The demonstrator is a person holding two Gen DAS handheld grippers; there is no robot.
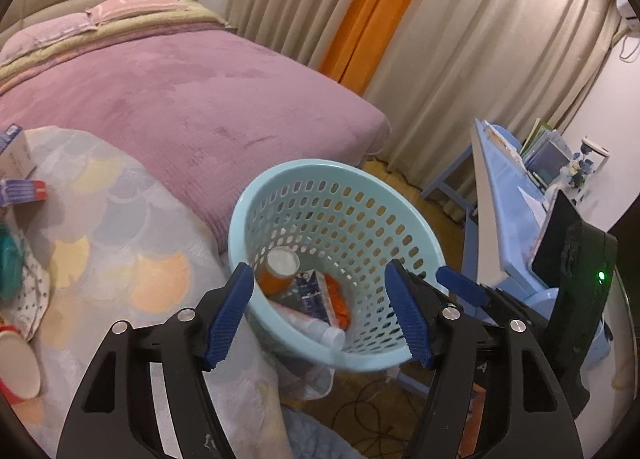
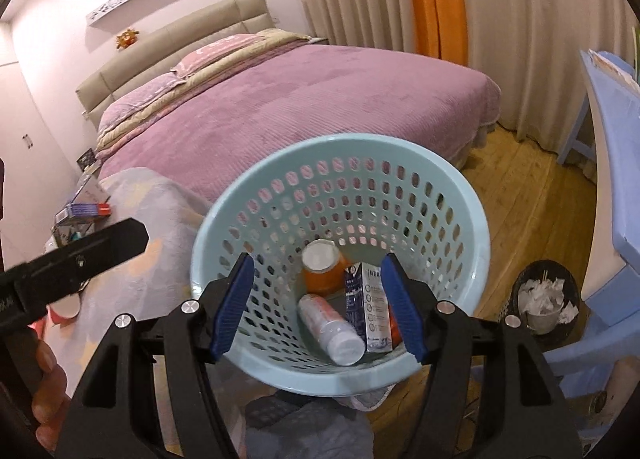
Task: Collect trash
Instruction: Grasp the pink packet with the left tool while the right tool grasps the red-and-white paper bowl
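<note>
Both tongs stand apart and hold nothing: the left tongs (image 1: 320,315) and the right tongs (image 2: 318,307) hover over the light blue perforated plastic basket (image 2: 456,195). Inside it lie an orange bottle with white cap (image 2: 322,271), a white small bottle (image 2: 334,327) and a dark blue carton (image 2: 366,307). Behind the basket is the bed with purple cover (image 2: 320,99). On the pastel blanket (image 1: 132,219) at left rest small boxes (image 1: 22,191).

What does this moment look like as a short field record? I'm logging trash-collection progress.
basket: light blue perforated basket, beside the bed
in basket: orange bottle, white-capped bottle, blue carton
still out: boxes and paper cup on the patterned blanket
left gripper: open, empty
right gripper: open, empty, over the basket
</note>
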